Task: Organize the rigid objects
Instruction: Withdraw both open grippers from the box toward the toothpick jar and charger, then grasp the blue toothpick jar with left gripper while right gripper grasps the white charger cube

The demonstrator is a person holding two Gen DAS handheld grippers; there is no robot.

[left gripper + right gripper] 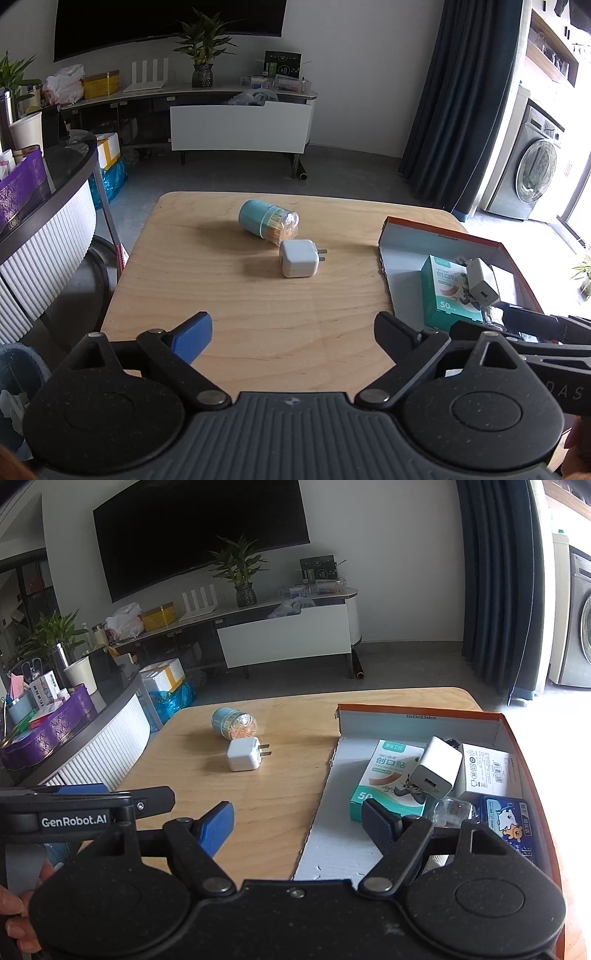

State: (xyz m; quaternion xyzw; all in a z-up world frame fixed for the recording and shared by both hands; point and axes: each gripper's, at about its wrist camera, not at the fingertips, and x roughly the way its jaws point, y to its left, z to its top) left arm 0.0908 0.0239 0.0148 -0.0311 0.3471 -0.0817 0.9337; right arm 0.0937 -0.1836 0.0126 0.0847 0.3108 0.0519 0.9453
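A teal toothpick jar (266, 222) lies on its side mid-table, also in the right wrist view (233, 721). A white plug charger (298, 258) lies just in front of it, seen too in the right wrist view (243, 755). An orange-edged box (439, 236) (413, 712) at the table's right holds a green bandage box (388, 779), a white charger (436, 768), a white carton (484, 771) and a blue pack (508, 821). My left gripper (291, 334) is open and empty, near the table's front edge. My right gripper (299, 823) is open and empty over the box's left wall.
A wooden table (221, 295) carries everything. A curved dark counter (92, 709) with a purple box stands left. A TV stand (240, 122) is behind, a washing machine (532, 173) far right. The right gripper's body (535, 325) shows beside the left one.
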